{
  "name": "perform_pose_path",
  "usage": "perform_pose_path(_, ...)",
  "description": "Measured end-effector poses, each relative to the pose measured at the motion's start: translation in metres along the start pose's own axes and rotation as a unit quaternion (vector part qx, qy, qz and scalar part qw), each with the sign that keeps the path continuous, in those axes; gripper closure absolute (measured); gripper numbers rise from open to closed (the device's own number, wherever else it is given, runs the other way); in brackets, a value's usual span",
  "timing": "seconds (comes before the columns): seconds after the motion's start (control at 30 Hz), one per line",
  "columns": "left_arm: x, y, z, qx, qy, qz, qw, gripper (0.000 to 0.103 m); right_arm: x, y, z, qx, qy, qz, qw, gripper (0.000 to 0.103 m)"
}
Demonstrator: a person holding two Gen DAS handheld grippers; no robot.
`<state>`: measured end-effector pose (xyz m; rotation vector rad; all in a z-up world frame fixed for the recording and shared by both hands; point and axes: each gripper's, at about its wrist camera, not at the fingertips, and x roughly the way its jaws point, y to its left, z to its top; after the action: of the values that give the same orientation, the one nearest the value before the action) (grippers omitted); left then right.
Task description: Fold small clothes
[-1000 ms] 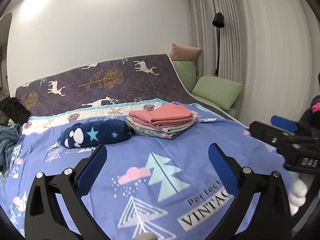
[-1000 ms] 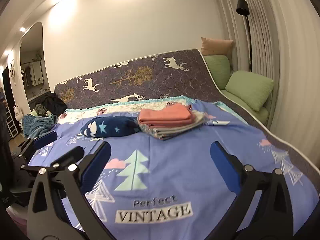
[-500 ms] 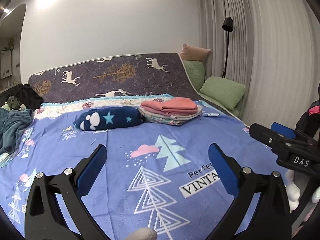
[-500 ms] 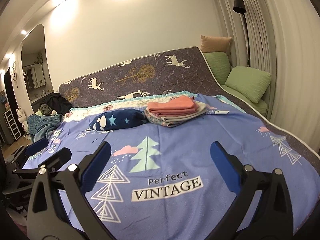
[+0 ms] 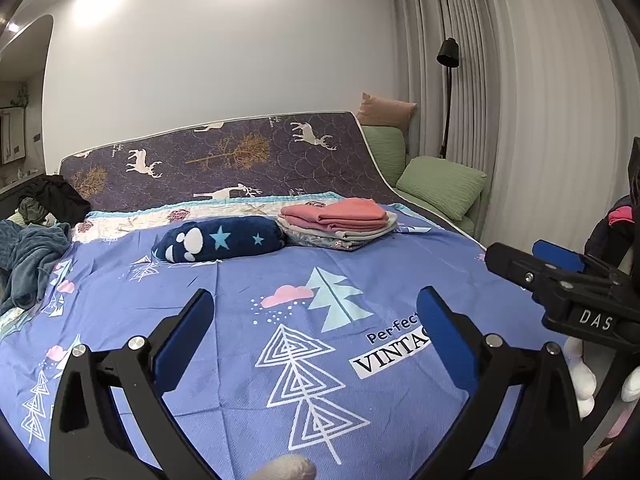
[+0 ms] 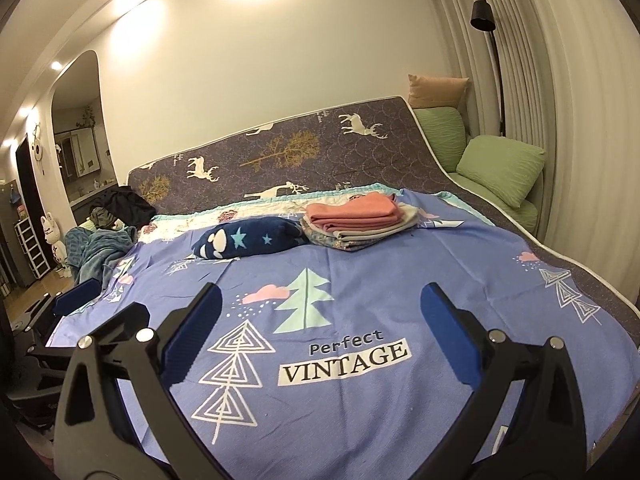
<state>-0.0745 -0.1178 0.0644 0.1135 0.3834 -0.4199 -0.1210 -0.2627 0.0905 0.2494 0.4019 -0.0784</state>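
A stack of folded clothes (image 5: 340,222) (image 6: 356,220), pink on top, lies at the far side of the blue printed bedsheet (image 5: 248,320) (image 6: 360,292). Left of the stack rests a rolled navy garment with stars (image 5: 220,242) (image 6: 248,240). My left gripper (image 5: 316,316) is open over the near part of the sheet, with nothing between its blue pads. My right gripper (image 6: 320,314) is open too, empty, well short of the stack. The right gripper also shows at the right edge of the left wrist view, and the left gripper at the left edge of the right wrist view.
A deer-print mattress (image 5: 232,160) leans against the wall behind the bed. Green cushions (image 5: 440,184) and a black floor lamp (image 5: 448,80) stand at the right by the curtain. A teal blanket (image 5: 28,256) and dark clothes (image 5: 56,200) are heaped at the left.
Both grippers have drawn back and up from the bed, so the stack and the navy roll look farther off and more sheet shows. Both stayed open.
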Motion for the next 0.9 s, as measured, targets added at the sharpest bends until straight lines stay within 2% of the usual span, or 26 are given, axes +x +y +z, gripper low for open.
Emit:
perform_pose_path(0.23, -0.003, -0.003, -0.006, 0.001, 0.01, 0.003, 0.9999, 0.002, -0.002, 0.001, -0.008, 0.003, 0.01, 0.004, 1.0, 0.002)
perform_pose_path(0.63, -0.001, -0.002, -0.011, -0.006, 0.018, 0.012, 0.9997, 0.002, 0.001, -0.003, -0.019, -0.002, 0.016, -0.025, 1.0, 0.002)
perform_pose_path(0.9, 0.001, 0.001, -0.014, -0.01, 0.021, 0.018, 0.9996, 0.002, 0.007, -0.005, -0.021, 0.0, 0.022, -0.026, 0.999, 0.002)
